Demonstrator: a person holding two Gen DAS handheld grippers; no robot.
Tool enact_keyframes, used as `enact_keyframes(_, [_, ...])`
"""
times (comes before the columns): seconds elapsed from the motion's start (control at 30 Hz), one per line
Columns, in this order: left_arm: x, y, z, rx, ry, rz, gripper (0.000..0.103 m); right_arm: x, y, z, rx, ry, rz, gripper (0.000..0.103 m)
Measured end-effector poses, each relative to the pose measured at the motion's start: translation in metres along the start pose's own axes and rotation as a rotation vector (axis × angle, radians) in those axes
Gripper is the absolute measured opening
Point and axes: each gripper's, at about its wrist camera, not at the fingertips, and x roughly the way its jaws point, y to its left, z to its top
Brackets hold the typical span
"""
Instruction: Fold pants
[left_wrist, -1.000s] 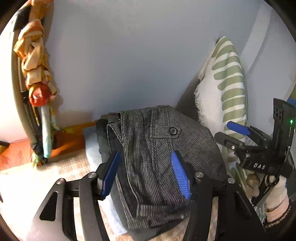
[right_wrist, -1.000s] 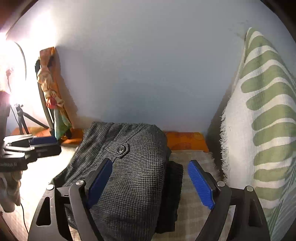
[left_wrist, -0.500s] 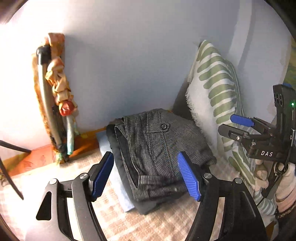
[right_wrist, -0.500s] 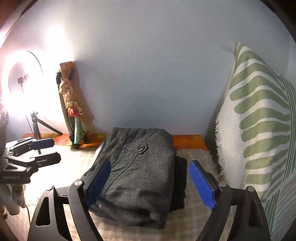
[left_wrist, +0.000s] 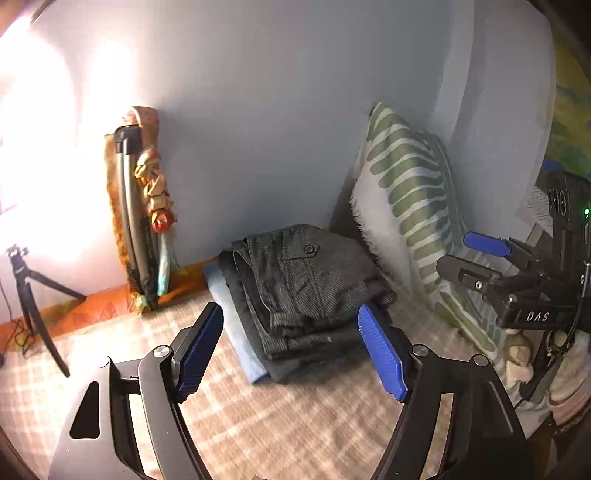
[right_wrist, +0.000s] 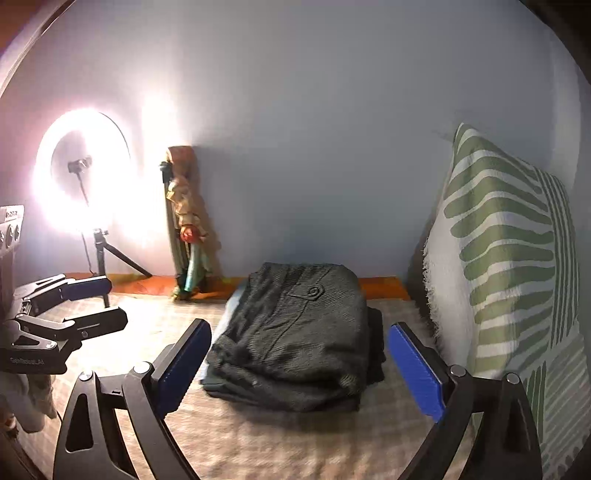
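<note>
Pale blue wall and a checked bedspread (left_wrist: 280, 424) frame the scene: the folded grey pants (right_wrist: 295, 332) lie at twelve o'clock from both my grippers, long axis running toward the wall, atop a small stack beside the leaf-print pillow (right_wrist: 509, 258). My left gripper (left_wrist: 295, 350) and right gripper (right_wrist: 299, 369) hover level, jaws spread wide, holding nothing, my right seemingly nearer.

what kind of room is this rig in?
Probably a bedroom set up for recording: the folded pants lie on a checked bedspread, a leaf-print pillow leans on the wall, and a ring light stands on a small tripod beside them.
</note>
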Motion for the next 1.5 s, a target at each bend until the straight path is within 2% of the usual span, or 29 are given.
enact_keyframes(0.17, [-0.031, -0.006, -0.024, 0.009, -0.022, 0.019, 0.08, -0.03, 0.025, -0.017, -0.005, -0.025, -0.023, 0.103])
enact_keyframes(0.37, [-0.061, -0.006, -0.062, -0.005, -0.02, 0.049, 0.081, -0.06, 0.051, -0.038, -0.004, -0.044, -0.051, 0.103])
enact_keyframes(0.53, [-0.079, -0.007, -0.094, 0.014, -0.012, 0.092, 0.081, -0.076, 0.064, -0.06, 0.038, -0.056, -0.064, 0.103])
enact_keyframes(0.77, [-0.099, -0.011, -0.122, 0.027, -0.028, 0.137, 0.081, -0.084, 0.07, -0.091, 0.126, -0.063, -0.079, 0.103])
enact_keyframes(1.07, [-0.108, -0.025, -0.135, 0.062, -0.044, 0.182, 0.084, -0.085, 0.082, -0.107, 0.129, -0.072, -0.078, 0.103])
enact_keyframes(1.5, [-0.111, -0.033, -0.143, 0.064, -0.033, 0.155, 0.087, -0.062, 0.092, -0.113, 0.075, -0.039, -0.117, 0.103])
